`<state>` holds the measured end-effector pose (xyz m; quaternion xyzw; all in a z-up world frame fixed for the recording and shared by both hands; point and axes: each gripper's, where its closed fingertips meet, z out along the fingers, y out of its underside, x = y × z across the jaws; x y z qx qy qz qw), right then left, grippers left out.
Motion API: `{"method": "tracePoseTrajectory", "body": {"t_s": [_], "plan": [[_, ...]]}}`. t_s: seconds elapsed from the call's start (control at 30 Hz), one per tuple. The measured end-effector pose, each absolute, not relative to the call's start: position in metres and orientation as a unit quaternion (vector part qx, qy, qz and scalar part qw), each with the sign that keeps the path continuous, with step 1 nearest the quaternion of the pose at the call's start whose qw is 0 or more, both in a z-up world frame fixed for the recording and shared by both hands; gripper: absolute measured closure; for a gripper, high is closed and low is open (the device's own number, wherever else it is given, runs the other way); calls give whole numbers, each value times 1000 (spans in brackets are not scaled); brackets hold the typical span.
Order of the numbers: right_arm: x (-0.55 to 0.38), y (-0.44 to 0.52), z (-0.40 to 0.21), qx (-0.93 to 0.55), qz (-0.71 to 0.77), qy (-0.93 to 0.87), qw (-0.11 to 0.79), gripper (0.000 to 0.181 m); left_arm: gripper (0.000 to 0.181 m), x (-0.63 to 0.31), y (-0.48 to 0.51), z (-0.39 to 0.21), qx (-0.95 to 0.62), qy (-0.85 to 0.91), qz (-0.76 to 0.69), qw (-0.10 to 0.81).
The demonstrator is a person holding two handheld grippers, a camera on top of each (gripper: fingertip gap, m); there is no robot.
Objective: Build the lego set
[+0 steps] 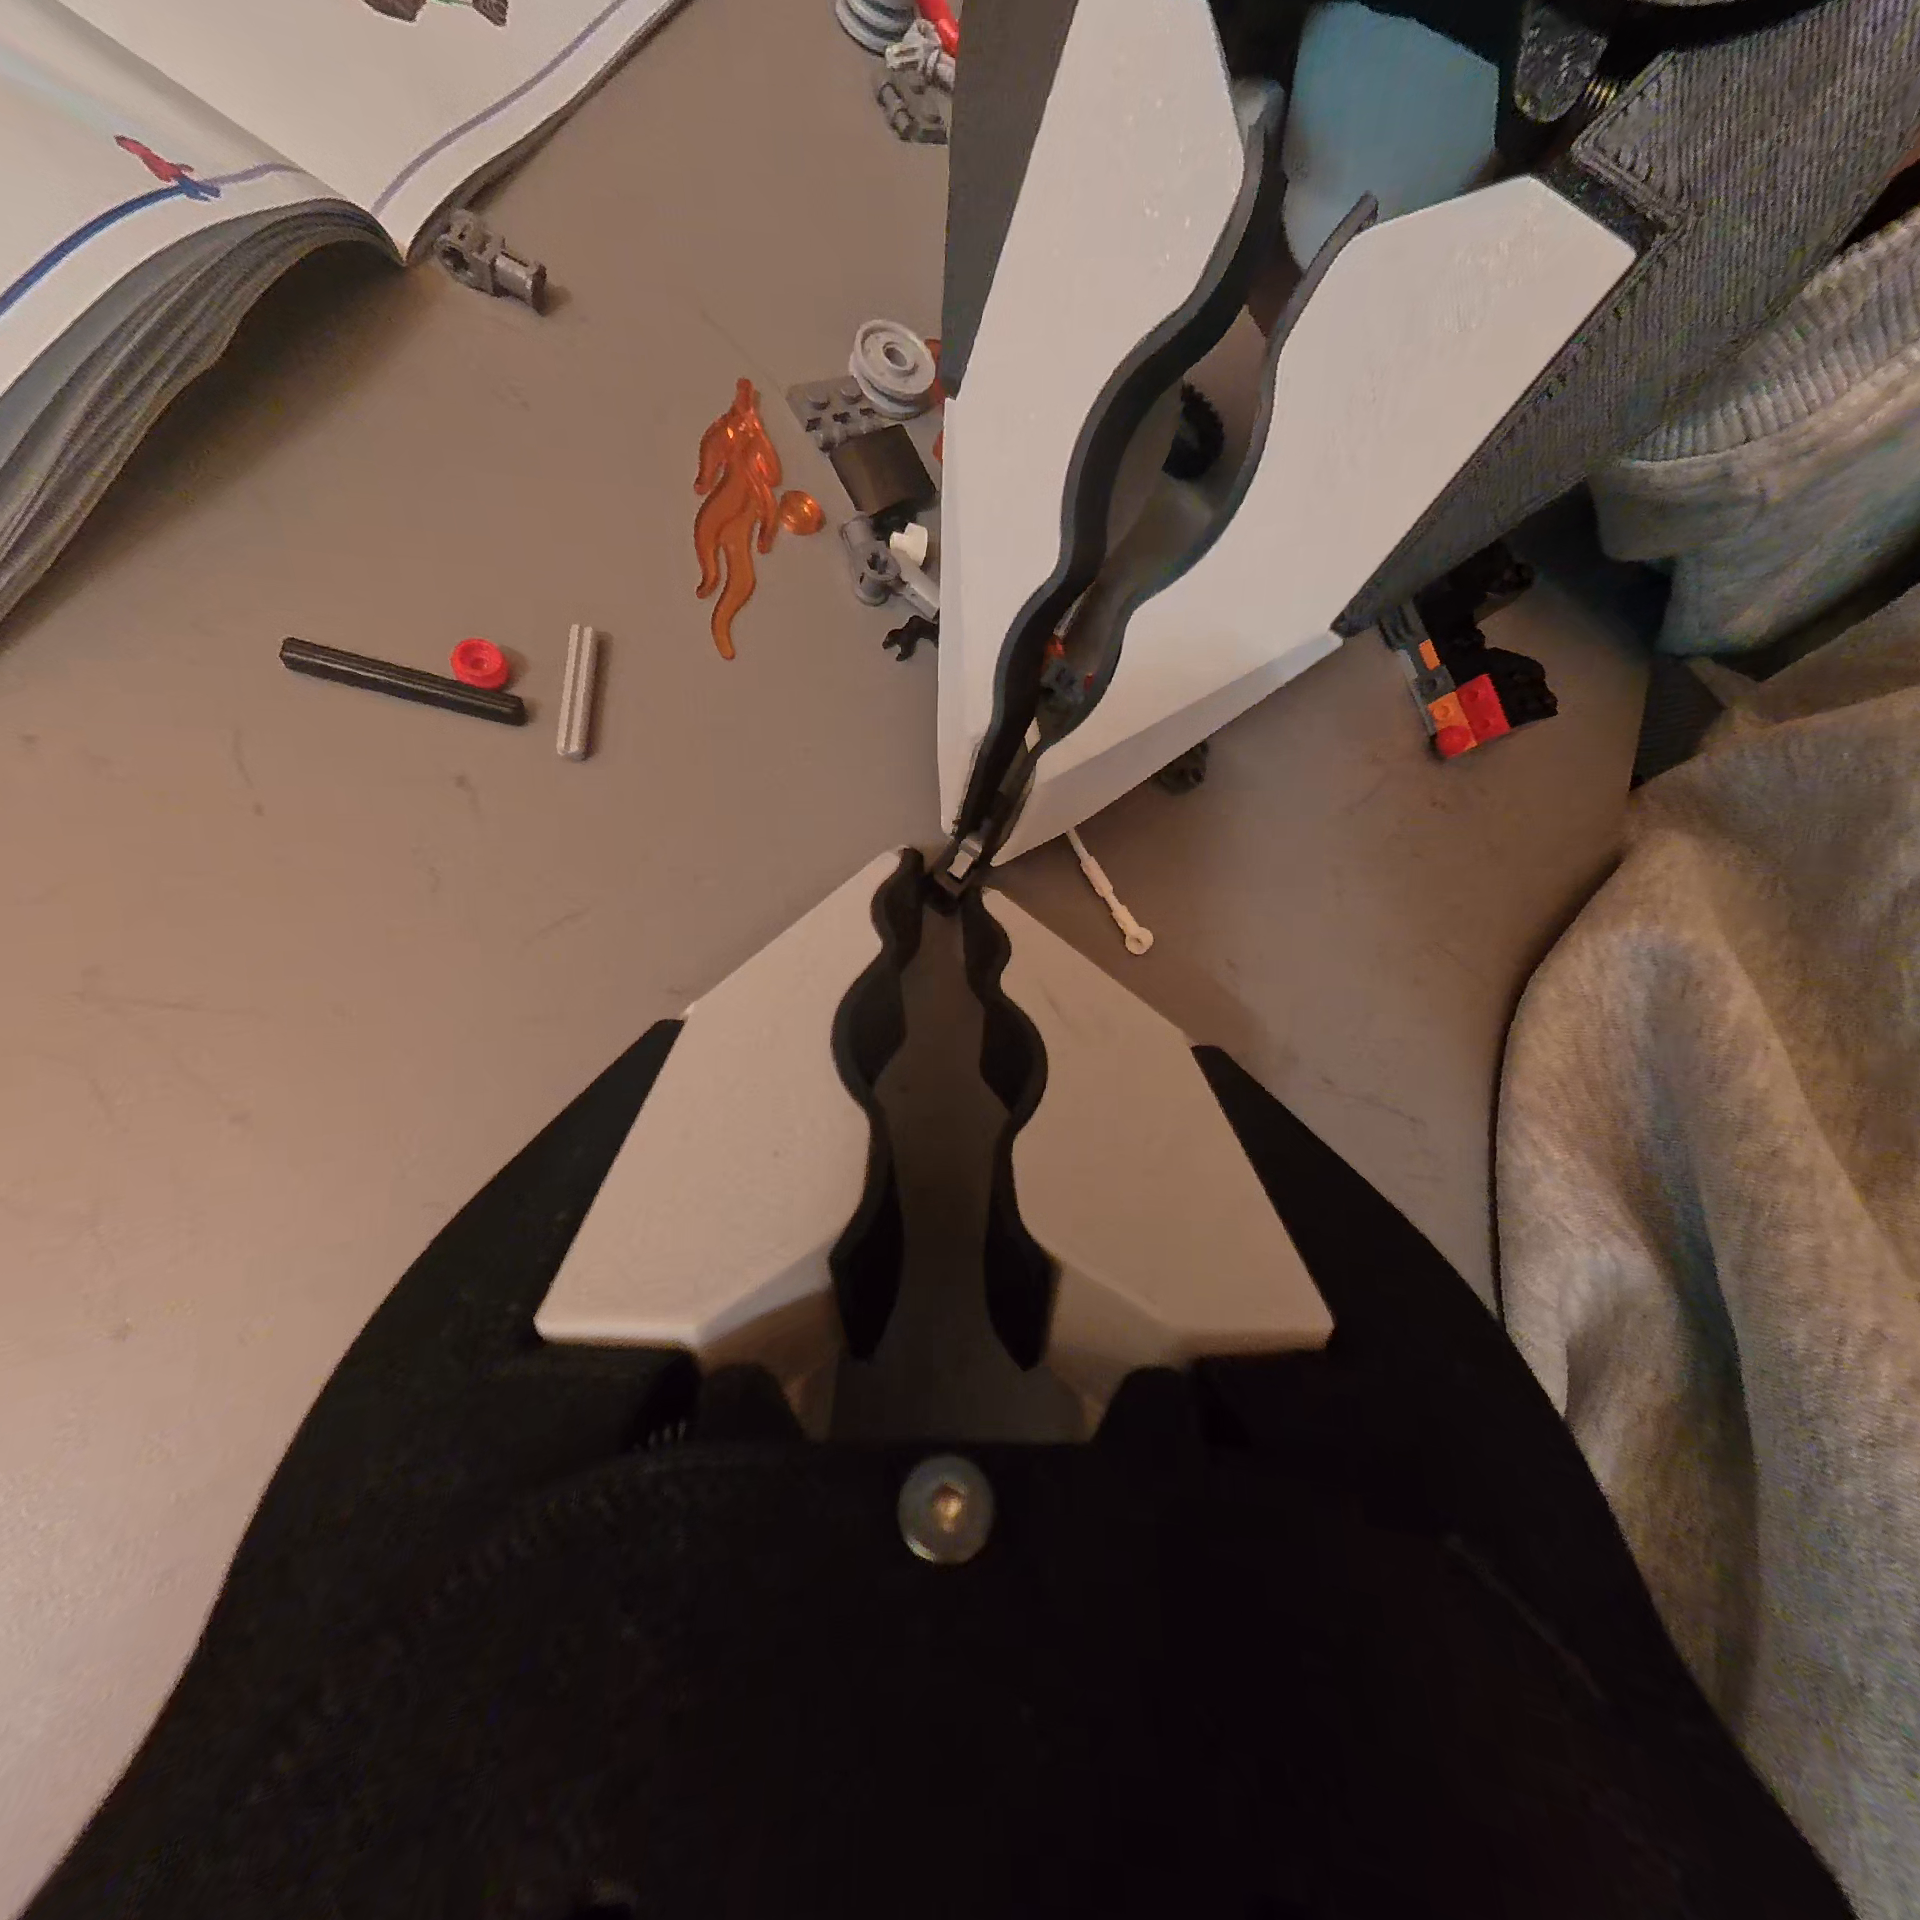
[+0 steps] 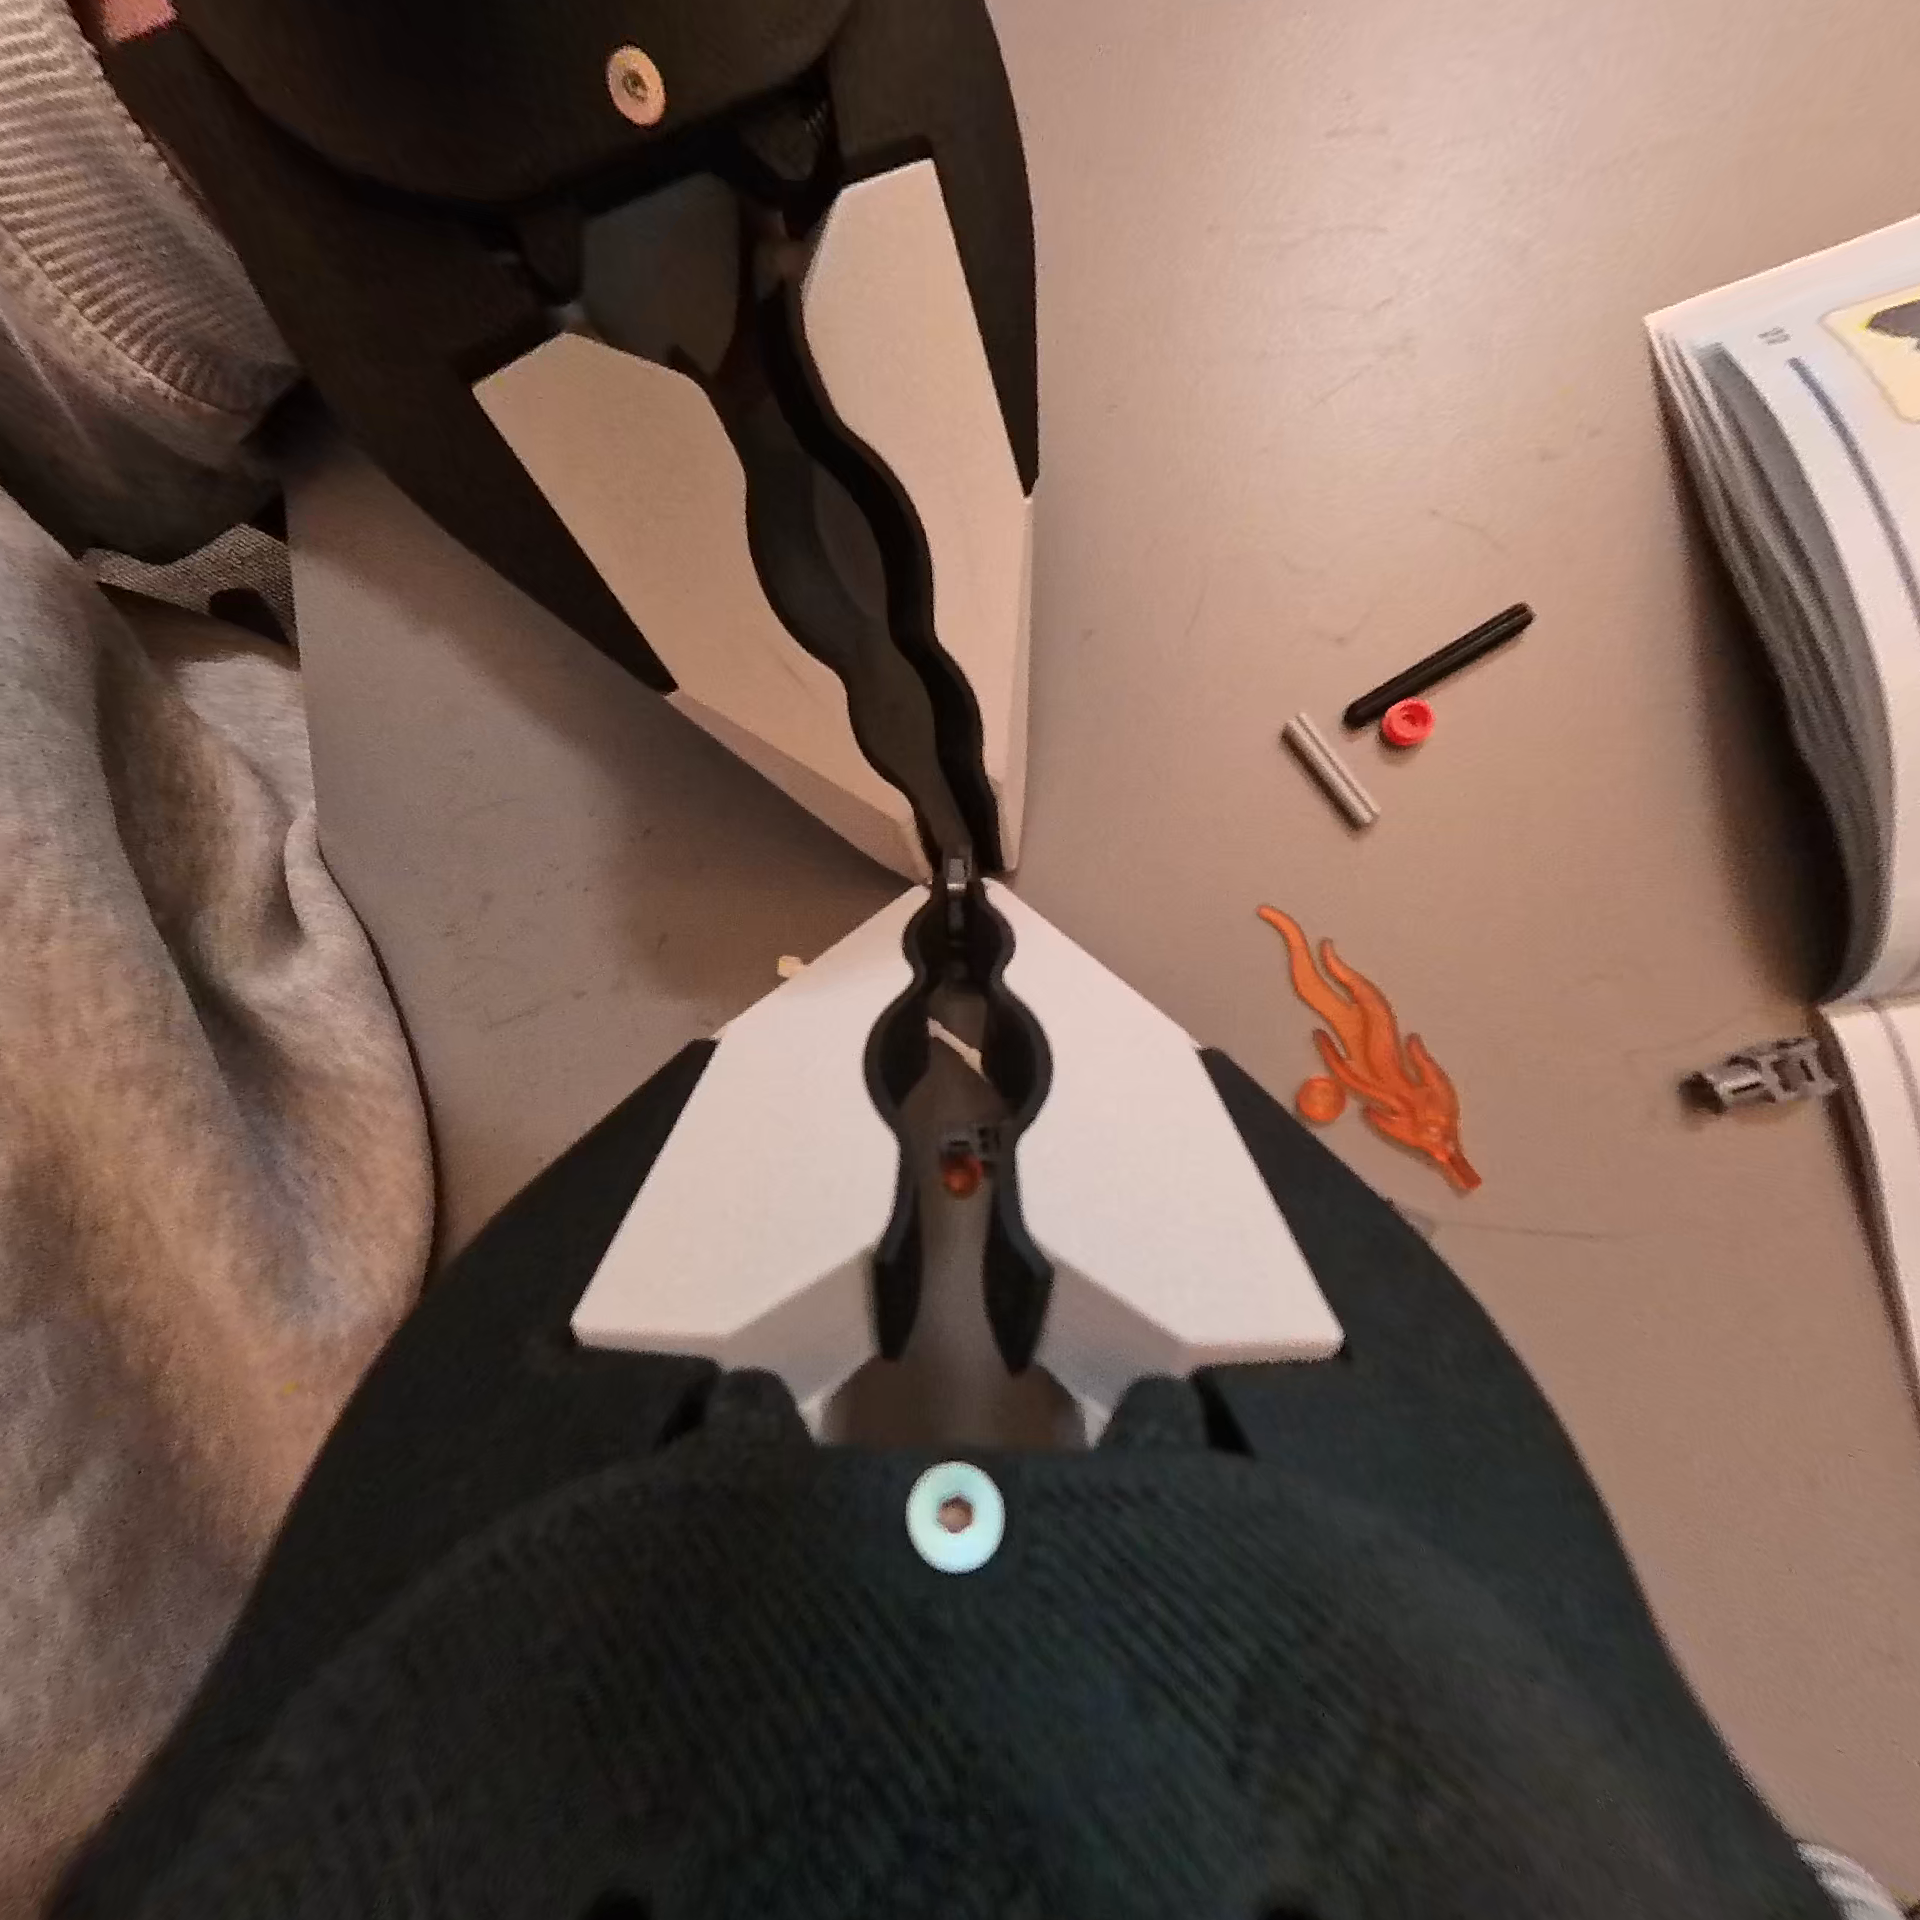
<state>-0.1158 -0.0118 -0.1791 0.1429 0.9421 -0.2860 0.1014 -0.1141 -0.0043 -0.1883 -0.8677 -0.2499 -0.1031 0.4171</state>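
Observation:
My two grippers meet tip to tip above the brown table (image 1: 312,987). My left gripper (image 1: 943,881) is shut on a small black lego piece (image 1: 943,891). My right gripper (image 2: 954,906) comes from the opposite side and is shut on a thin black and grey piece (image 1: 975,836). The two pieces touch at the tips, and the joint also shows in the right wrist view (image 2: 958,871). How they fit together is hidden by the fingers. A partly built black, red and orange model (image 1: 1475,691) lies behind the right gripper.
Loose parts lie on the table: an orange flame (image 1: 738,509), a black axle (image 1: 400,681), a red round stud (image 1: 480,662), a grey axle (image 1: 578,691), a white bar (image 1: 1117,904), and grey parts (image 1: 878,410). An open instruction booklet (image 1: 208,156) is far left. A grey sleeve (image 1: 1714,1143) is right. Only a small space, under 4 cm, lies between the two pairs of fingers. From either gripper's tips it is about 7 cm to the grey axle (image 1: 578,691). It is also in sight in the right wrist view (image 2: 1335,767).

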Motion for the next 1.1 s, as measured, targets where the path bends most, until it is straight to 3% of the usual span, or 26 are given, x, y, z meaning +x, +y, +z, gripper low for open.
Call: {"method": "tracePoseTrajectory", "body": {"t_s": [0.43,0.6,0.77,0.87,1.1], "plan": [[-116,-13,-178,119,-334,932,81,179,175,-114,-4,-188,-870,-247,-94,417],[-119,-12,-173,101,-355,928,57,163,175,-114,-4,-188,-870,-245,-95,417],[-118,-12,-166,86,-364,926,46,168,175,-114,-4,-188,-870,-246,-98,417],[-118,-11,-167,76,-361,929,37,181,175,-114,-4,-188,-869,-246,-98,417],[-116,-11,-175,74,-348,934,42,181,175,-114,-4,-188,-869,-246,-98,417]]}}
